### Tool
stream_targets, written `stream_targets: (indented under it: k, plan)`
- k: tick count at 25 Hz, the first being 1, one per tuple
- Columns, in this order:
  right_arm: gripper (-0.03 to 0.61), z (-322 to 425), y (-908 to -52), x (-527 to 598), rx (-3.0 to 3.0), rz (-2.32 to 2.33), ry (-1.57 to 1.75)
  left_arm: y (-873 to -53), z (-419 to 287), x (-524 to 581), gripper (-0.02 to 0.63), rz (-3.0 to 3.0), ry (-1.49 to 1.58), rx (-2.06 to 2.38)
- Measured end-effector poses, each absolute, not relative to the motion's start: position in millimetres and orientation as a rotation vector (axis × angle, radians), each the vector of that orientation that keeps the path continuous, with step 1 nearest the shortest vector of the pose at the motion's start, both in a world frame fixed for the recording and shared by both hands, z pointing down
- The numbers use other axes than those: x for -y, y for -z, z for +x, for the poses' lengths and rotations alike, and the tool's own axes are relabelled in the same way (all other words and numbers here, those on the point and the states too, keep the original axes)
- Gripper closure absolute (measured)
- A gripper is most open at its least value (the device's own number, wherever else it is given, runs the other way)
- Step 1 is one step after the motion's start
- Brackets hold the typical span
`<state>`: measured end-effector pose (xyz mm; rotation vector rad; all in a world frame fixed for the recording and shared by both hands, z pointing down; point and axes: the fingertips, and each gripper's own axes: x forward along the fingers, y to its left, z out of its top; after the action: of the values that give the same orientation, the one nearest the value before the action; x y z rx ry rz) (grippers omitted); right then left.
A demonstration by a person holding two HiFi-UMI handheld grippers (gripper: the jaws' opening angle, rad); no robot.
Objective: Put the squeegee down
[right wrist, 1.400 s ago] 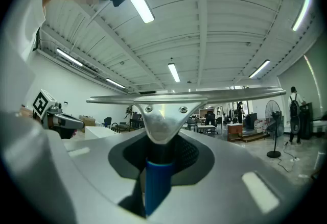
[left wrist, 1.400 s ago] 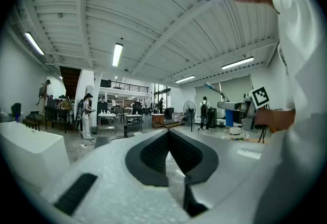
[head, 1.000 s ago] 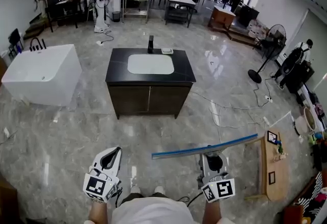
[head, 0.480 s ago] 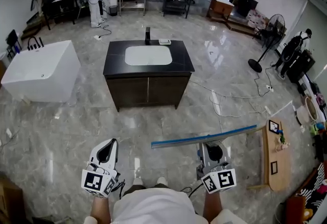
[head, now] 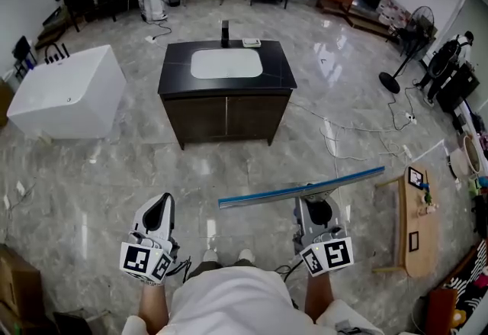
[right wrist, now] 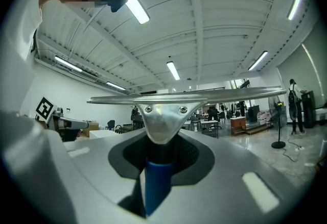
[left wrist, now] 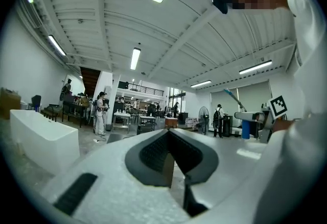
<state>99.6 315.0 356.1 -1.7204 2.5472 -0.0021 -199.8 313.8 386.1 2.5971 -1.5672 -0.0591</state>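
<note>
The squeegee (head: 305, 188) is a long blue-edged metal blade on a blue handle, held crosswise and about level above the grey marble floor. My right gripper (head: 314, 207) is shut on its handle. In the right gripper view the blue handle (right wrist: 155, 187) runs up between the jaws to the metal blade (right wrist: 189, 97) across the top, with my right gripper (right wrist: 161, 142) closed around it. My left gripper (head: 162, 204) is off to the left of the blade's end, apart from it. Its tips (left wrist: 169, 133) meet with nothing between them.
A dark sink cabinet (head: 226, 116) with a white basin stands ahead across the floor. A white bathtub (head: 65, 93) is at the far left and a low wooden bench (head: 418, 220) at the right. Cables (head: 343, 144) trail over the floor. People work at tables at the back.
The head view has tipped, so both grippers and the squeegee sit a little higher in the picture. The grip on the handle is unchanged and the blade stays about level.
</note>
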Motion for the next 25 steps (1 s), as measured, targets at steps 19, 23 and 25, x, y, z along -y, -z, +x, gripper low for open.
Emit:
stream_targets:
  k: [19,23,25]
  plan:
    - [0.482,109,-360,-317,-2.555,-1.716,0.013,-379,-160,-312,0.607,2.715,0.034,1.469]
    - [0.482,109,-359,-316,-2.561,-1.709,0.012,-375,-157,-310,0.607,2.719,0.031,1.466]
    - [0.482,111,-359,-310,-2.563,-1.704,0.005,-373,-154,-304,0.607,2.726,0.037,1.467]
